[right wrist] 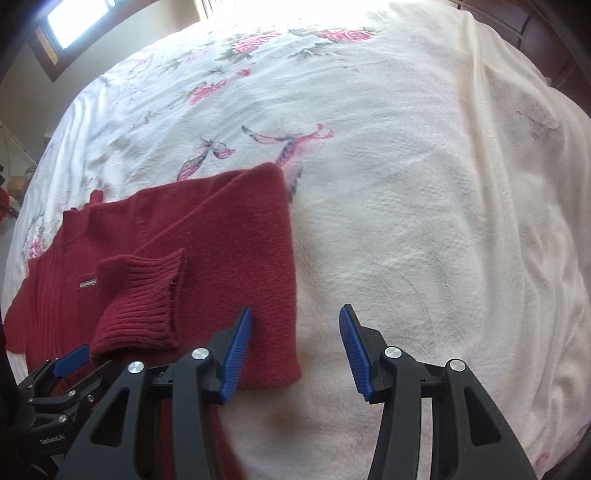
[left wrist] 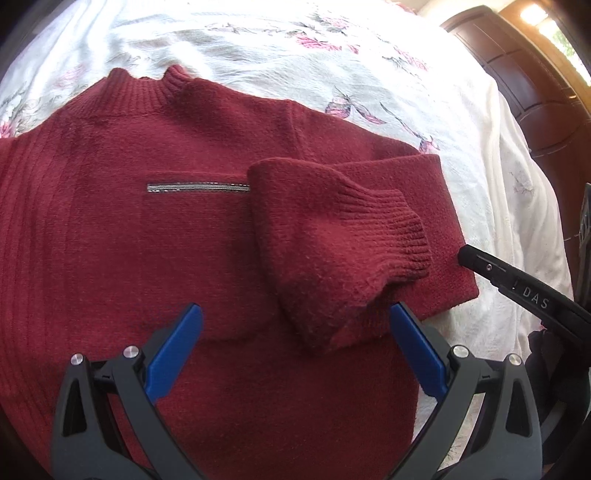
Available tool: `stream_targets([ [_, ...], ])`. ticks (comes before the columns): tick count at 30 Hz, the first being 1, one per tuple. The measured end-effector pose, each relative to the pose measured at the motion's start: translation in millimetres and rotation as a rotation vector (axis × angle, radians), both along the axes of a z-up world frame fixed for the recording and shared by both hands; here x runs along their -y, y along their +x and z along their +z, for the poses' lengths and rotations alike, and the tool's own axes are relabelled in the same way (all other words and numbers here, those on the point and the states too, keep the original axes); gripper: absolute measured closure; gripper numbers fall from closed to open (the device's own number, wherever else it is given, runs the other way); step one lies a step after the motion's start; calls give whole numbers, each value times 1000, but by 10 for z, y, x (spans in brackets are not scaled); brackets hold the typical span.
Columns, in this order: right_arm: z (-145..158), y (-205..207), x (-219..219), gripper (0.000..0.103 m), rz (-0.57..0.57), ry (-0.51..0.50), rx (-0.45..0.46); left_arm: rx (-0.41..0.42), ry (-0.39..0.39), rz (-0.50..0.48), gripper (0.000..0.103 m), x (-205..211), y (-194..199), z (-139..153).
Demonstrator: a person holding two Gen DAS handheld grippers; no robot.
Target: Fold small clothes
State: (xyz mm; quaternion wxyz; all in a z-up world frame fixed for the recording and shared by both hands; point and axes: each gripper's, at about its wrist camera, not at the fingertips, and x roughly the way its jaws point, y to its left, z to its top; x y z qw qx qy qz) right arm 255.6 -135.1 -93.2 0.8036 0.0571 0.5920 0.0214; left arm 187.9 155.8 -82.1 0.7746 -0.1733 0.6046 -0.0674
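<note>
A dark red knit sweater [left wrist: 155,229] lies flat on the bed, collar away from me, with a grey zip [left wrist: 197,187] across its chest. Its right sleeve [left wrist: 332,251] is folded inward over the body, ribbed cuff [left wrist: 402,236] on top. My left gripper [left wrist: 295,350] hovers open over the sweater's lower part, nothing between its blue pads. In the right wrist view the same sweater [right wrist: 229,236] and cuff [right wrist: 144,302] lie at the left. My right gripper [right wrist: 295,354] is open above the sweater's folded right edge; its left finger is over the knit, its right over the bedspread.
A white bedspread [right wrist: 406,184] with pink flowers and butterflies covers the bed; wide bare cloth lies to the right of the sweater. A dark wooden headboard [left wrist: 535,92] stands at the far right. A window [right wrist: 74,22] glows at the top left.
</note>
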Motion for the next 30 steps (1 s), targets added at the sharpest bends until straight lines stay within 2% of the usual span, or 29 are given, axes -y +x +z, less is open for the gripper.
stream_targets([
  [1, -20, -1, 54, 53, -11, 24, -6, 3, 0, 9, 4, 25, 21, -17],
  [2, -32, -11, 94, 53, -21, 38, -10, 8, -2, 17, 10, 49, 41, -30],
  [3, -40, -14, 128, 53, -28, 47, -12, 3, -8, 20, 25, 67, 59, -53],
  [5, -23, -24, 152, 53, -26, 60, -10, -11, -33, 18, 41, 84, 84, -75],
  [7, -6, -34, 144, 53, -14, 57, -3, 11, -4, 27, 65, 62, 85, -41],
  [8, 4, -49, 129, 53, -7, 55, 0, 24, 8, 37, 86, 23, 85, -20],
  [9, 15, -57, 110, 53, 2, 56, 1, 33, -5, 53, 90, -45, 75, 6],
  [12, 68, -76, 41, 53, 29, 95, 7, 70, -43, 110, 93, -279, 51, 126],
  [15, 89, -72, -42, 53, 40, 145, 1, 135, -4, 128, 94, -495, 24, 345],
  [19, 35, -66, -177, 53, 53, 215, -25, 199, 10, 146, 94, -833, -41, 573],
  [22, -35, -68, -353, 53, 82, 257, -53, 222, 34, 165, 94, -1062, -105, 597],
  [25, -101, -53, -537, 56, 96, 246, -66, 201, 36, 180, 93, -1232, -155, 488],
  [26, -133, -49, -597, 71, 106, 231, -71, 181, 38, 177, 90, -1272, -162, 418],
  [27, -181, -47, -642, 78, 112, 217, -86, 162, 46, 181, 86, -1326, -169, 340],
  [28, -228, -45, -682, 79, 107, 184, -103, 146, 58, 189, 84, -1412, -201, 263],
  [30, -295, -45, -727, 79, 102, 139, -118, 115, 88, 206, 63, -1563, -244, 135],
])
